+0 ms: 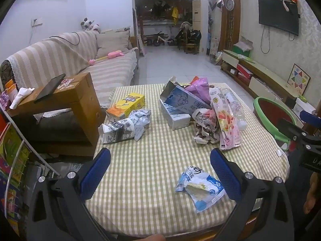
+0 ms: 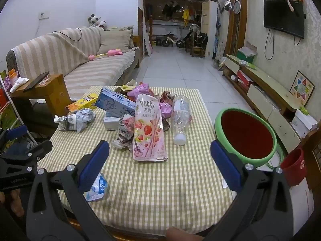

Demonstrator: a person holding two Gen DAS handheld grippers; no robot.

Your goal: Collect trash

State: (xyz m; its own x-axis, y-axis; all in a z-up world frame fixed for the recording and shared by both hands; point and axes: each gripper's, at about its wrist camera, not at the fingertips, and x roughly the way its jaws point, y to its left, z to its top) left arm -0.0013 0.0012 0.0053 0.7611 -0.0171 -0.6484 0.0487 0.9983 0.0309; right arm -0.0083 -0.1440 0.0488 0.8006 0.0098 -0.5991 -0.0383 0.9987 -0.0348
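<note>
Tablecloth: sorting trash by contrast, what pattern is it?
The tablecloth is a yellow-green and white gingham check, clearest in the right wrist view.

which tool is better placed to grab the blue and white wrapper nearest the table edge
Left. The blue and white wrapper lies right in front of the open left tool, almost between its fingers. For the right tool it sits off to the side, behind one finger.

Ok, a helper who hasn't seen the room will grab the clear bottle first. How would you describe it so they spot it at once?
Start at the checked table and find the trash pile in its middle. On the pile's right edge, nearest the green-rimmed bin, lies the plastic bottle, just right of the pink Pocky bag. It is the only see-through item, with a white cap.
</note>
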